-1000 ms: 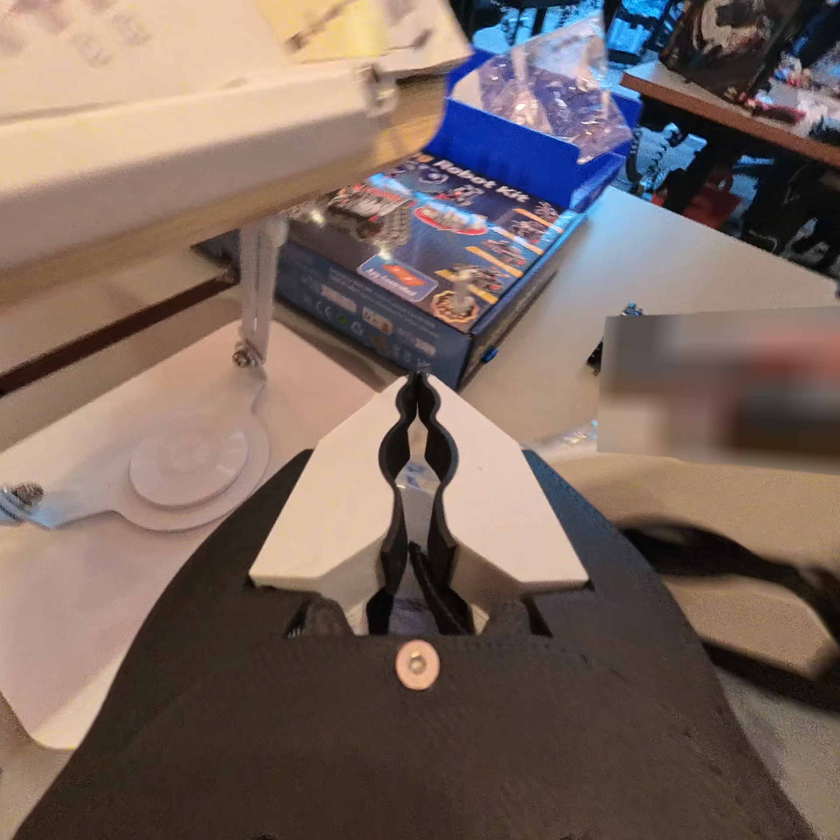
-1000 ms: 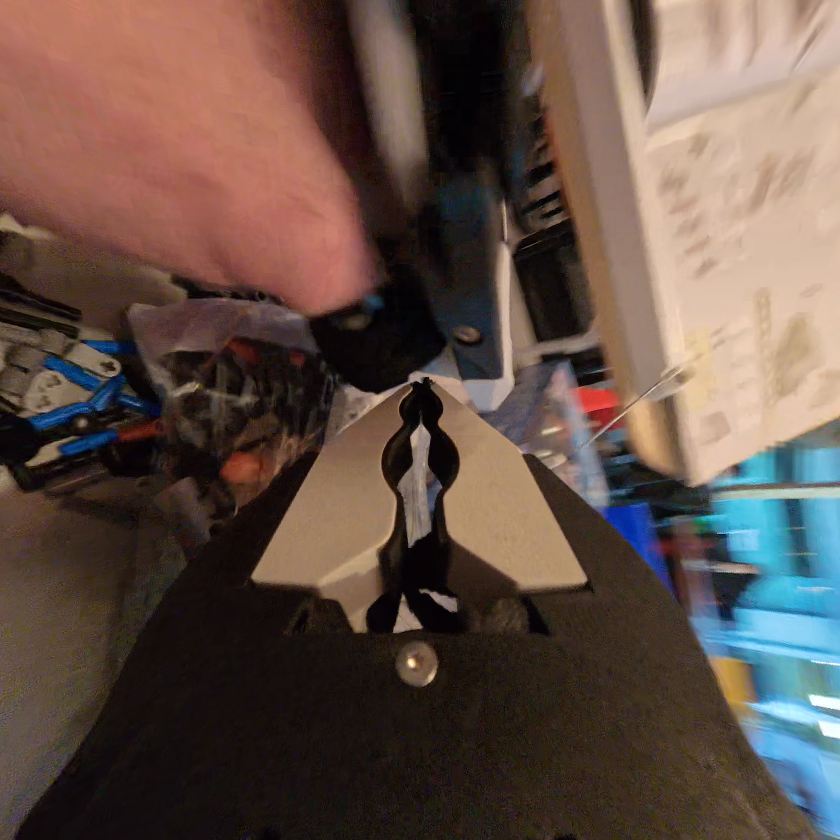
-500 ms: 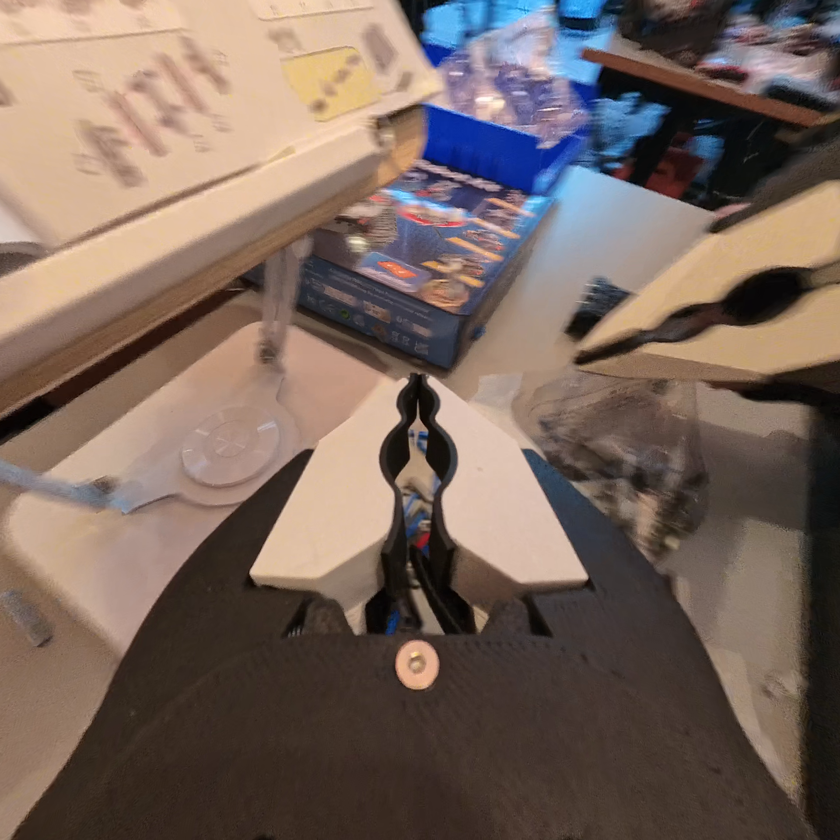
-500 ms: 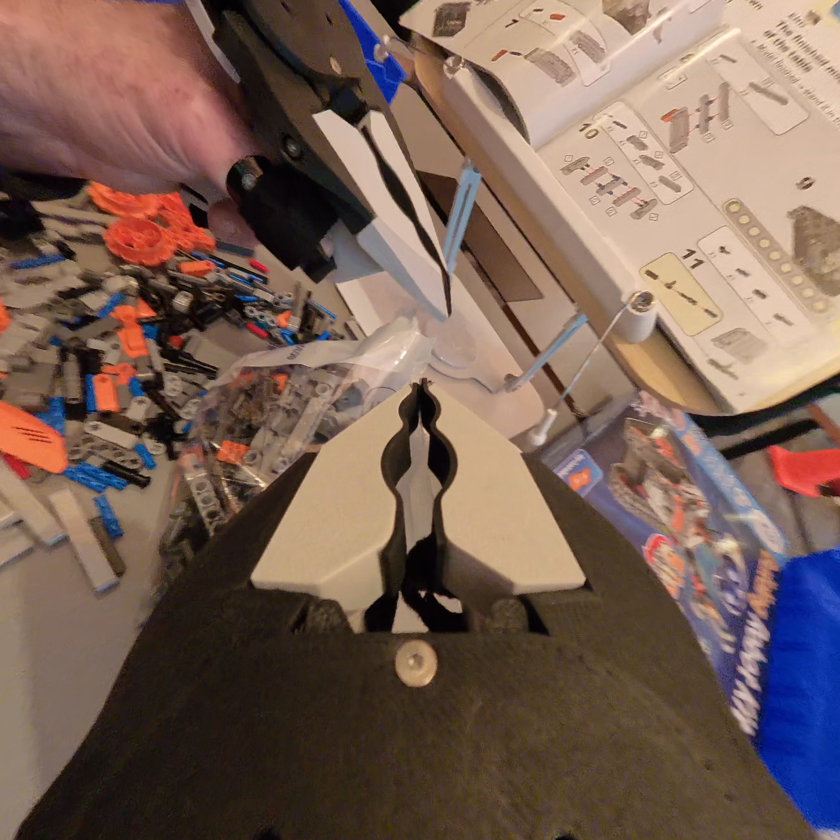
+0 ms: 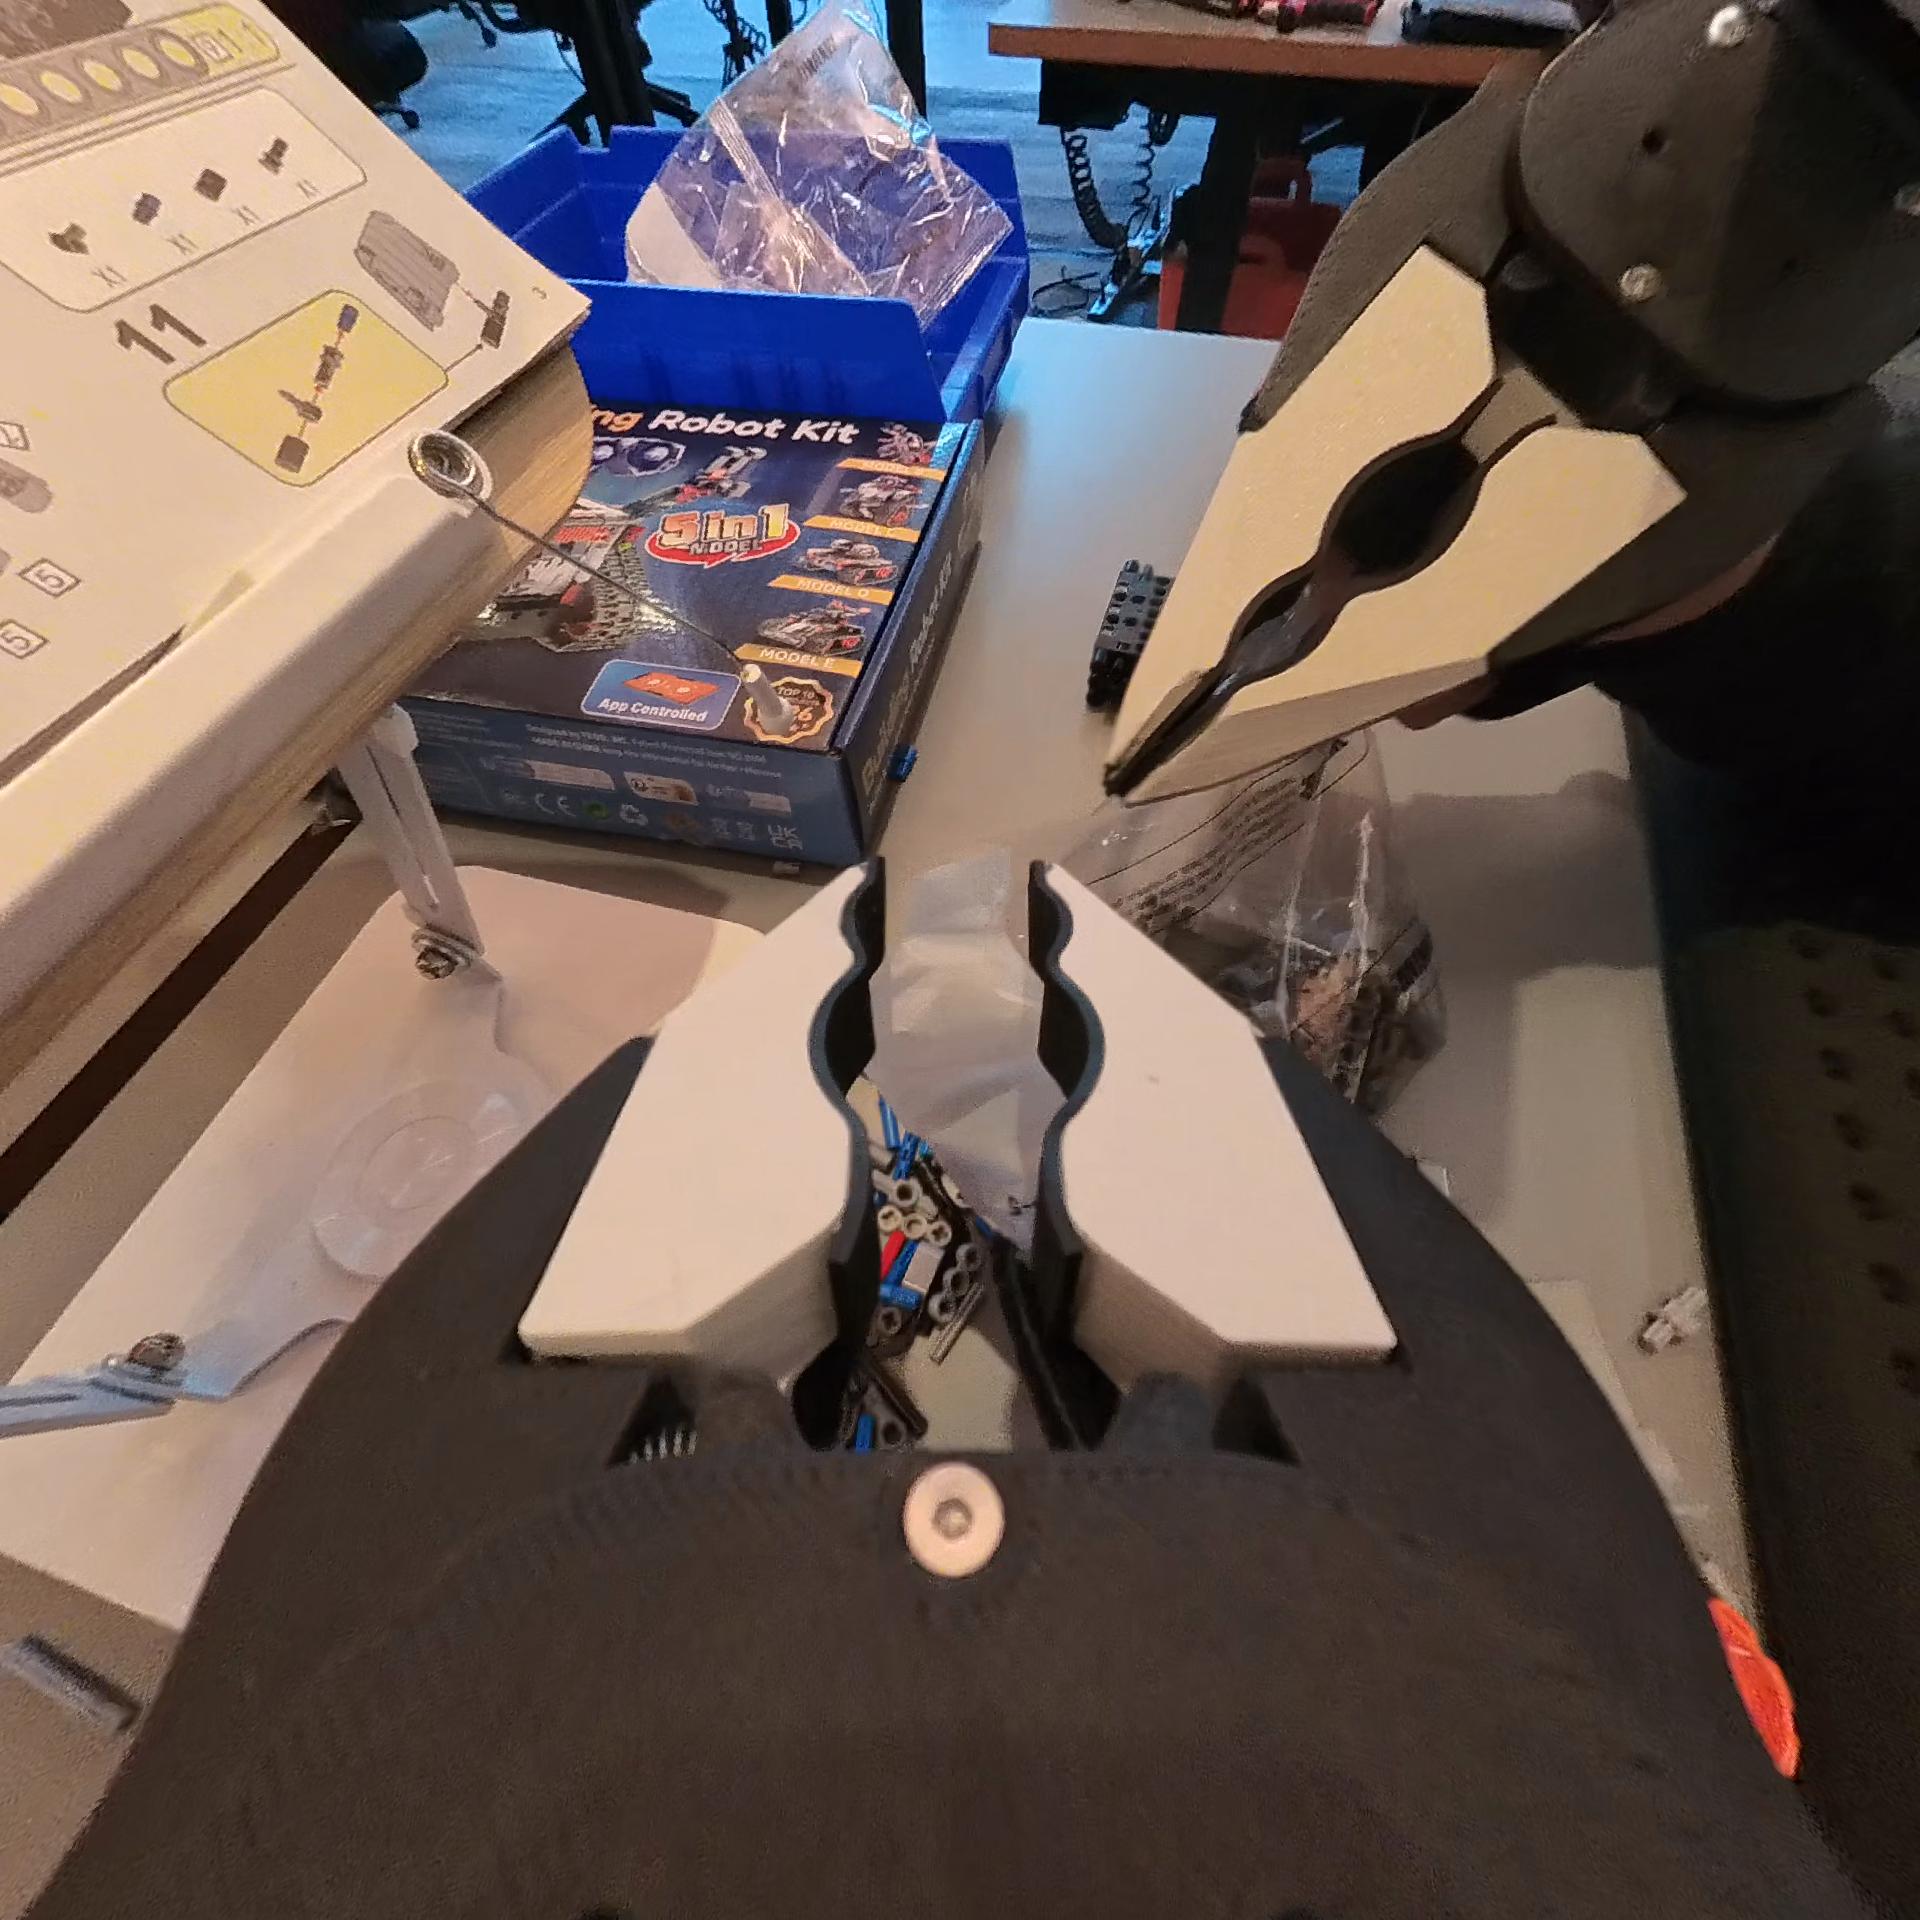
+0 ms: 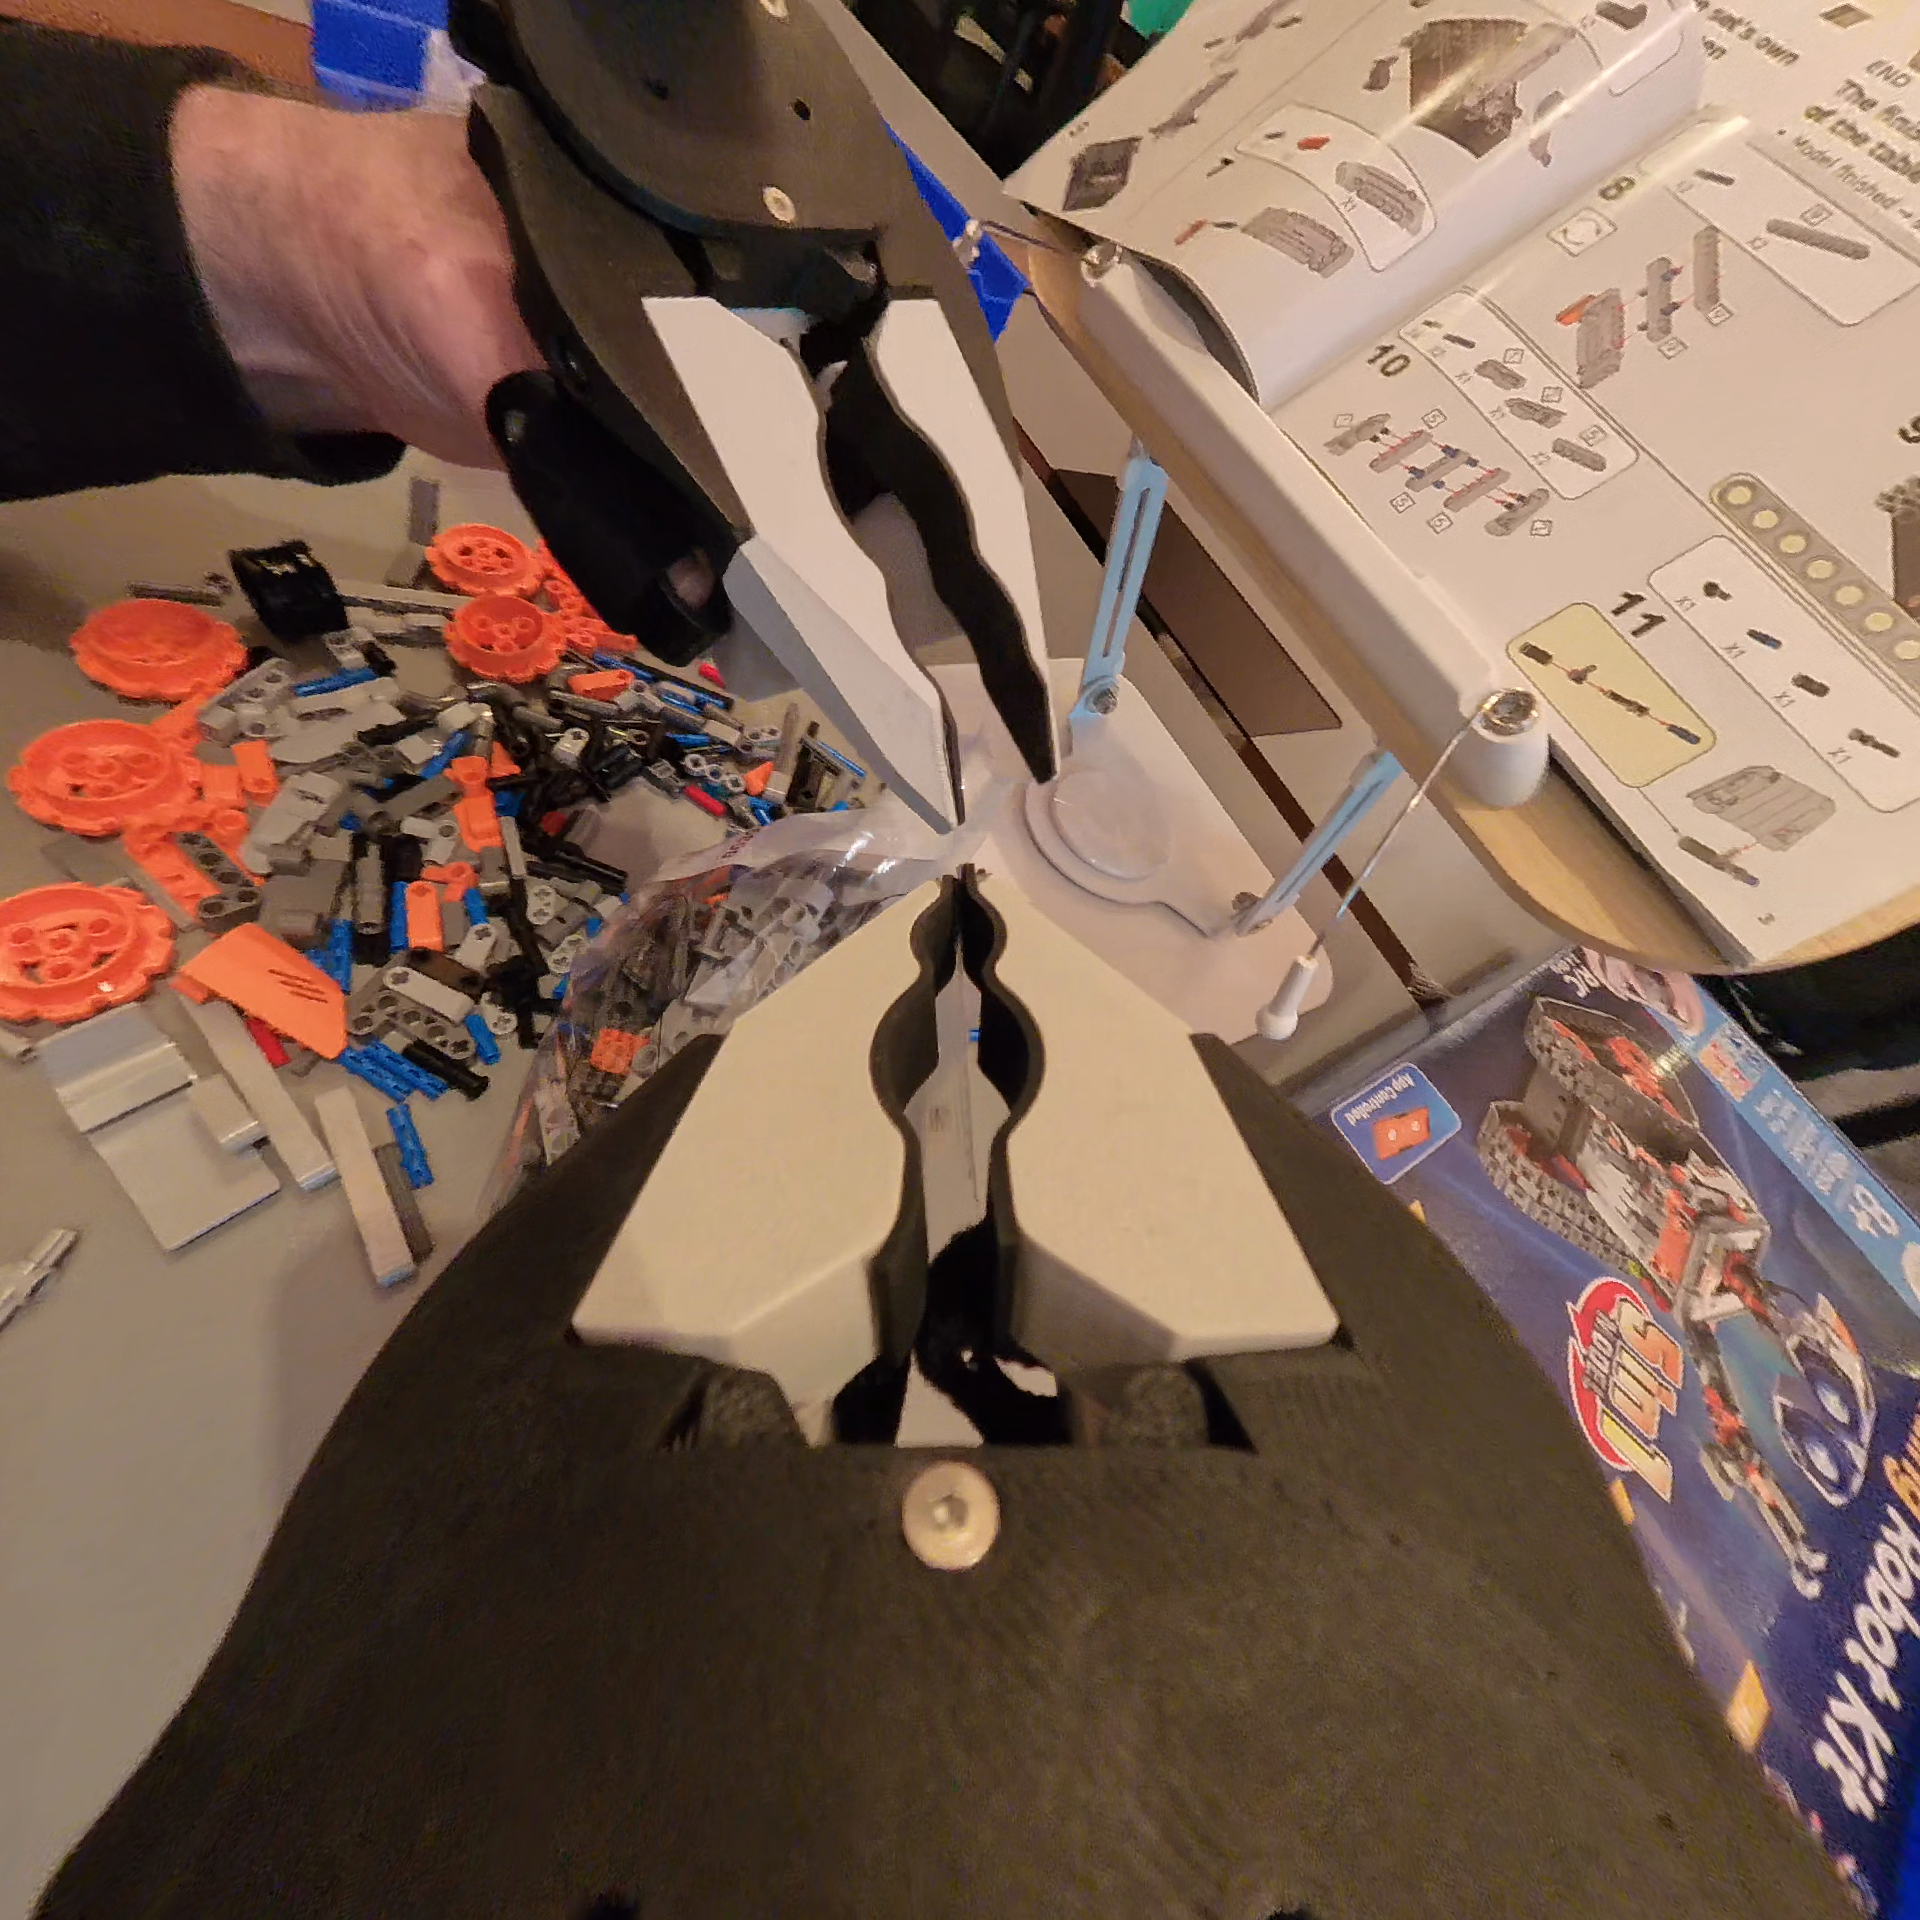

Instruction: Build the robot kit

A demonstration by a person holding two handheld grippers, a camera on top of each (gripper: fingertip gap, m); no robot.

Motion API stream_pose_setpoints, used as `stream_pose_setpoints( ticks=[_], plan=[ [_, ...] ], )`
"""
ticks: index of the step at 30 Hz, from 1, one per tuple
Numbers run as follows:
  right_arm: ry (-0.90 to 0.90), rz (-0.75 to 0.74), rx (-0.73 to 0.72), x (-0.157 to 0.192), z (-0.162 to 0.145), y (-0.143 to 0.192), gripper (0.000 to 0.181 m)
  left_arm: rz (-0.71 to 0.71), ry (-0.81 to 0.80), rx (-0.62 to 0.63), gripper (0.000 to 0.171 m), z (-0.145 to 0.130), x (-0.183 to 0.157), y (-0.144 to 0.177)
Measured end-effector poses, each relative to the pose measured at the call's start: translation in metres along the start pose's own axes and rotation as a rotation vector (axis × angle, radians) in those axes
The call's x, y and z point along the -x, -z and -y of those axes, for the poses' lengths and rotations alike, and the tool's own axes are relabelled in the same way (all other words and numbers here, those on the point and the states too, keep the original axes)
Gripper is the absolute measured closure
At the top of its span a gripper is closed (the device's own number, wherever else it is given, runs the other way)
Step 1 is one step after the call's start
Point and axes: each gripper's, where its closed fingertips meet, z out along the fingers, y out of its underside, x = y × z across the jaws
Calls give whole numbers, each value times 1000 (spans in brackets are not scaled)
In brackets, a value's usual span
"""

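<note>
A clear plastic bag (image 6: 707, 935) full of small grey, black and orange building parts rests on the table. It also shows in the left wrist view (image 5: 1299, 966). My right gripper (image 6: 961, 883) is shut on the bag's top edge; it enters the left wrist view (image 5: 1117, 784) from the upper right. My left gripper (image 5: 956, 878) is open, with a fold of the bag's plastic lying between its jaws. In the right wrist view the left gripper (image 6: 997, 795) comes down from above, its tips right at the bag's top, close to my right gripper. A hand holds it.
Loose parts with orange wheels (image 6: 364, 790) lie in a pile to the left. An open instruction booklet (image 6: 1558, 416) sits on a white stand whose base (image 6: 1122, 862) is just behind the bag. A blue kit box (image 5: 727, 623) and a blue bin (image 5: 790, 322) lie beyond. The grippers are tip to tip, or close to it.
My left gripper was shut and has opened at the bag's top. Both grippers have closed in on each other, and the views have steadied. The right gripper stays shut on the bag.
</note>
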Motion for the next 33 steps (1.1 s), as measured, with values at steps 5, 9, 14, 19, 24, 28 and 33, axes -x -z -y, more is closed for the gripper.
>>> stream_pose_setpoints(
  ticks=[5, 9, 14, 19, 24, 28, 33],
  plan=[
    [-25, 31, 6, 1, 0, 1, 181, -51, -46, 66, 171, -12, -10, -6],
    [-76, 0, 18, -8, -1, 14, 164, -66, -14, 88, 171, -17, -11, -2],
    [-104, -38, 88, -15, -15, 22, 180, -97, 22, 71, 171, -17, -13, 4],
    [-115, -122, 79, -25, -9, 29, 168, -114, 56, 63, 171, -12, -20, 12],
    [-112, -154, 45, -11, 9, 56, 153, -72, 122, 43, 171, -9, -17, 19],
    [-68, 10, 84, 53, 14, 59, 166, -47, 182, 23, 171, -7, -17, 21],
    [-198, -102, 213, 46, -24, 21, 138, -61, 205, 3, 171, 0, -31, 23]
  ],
)
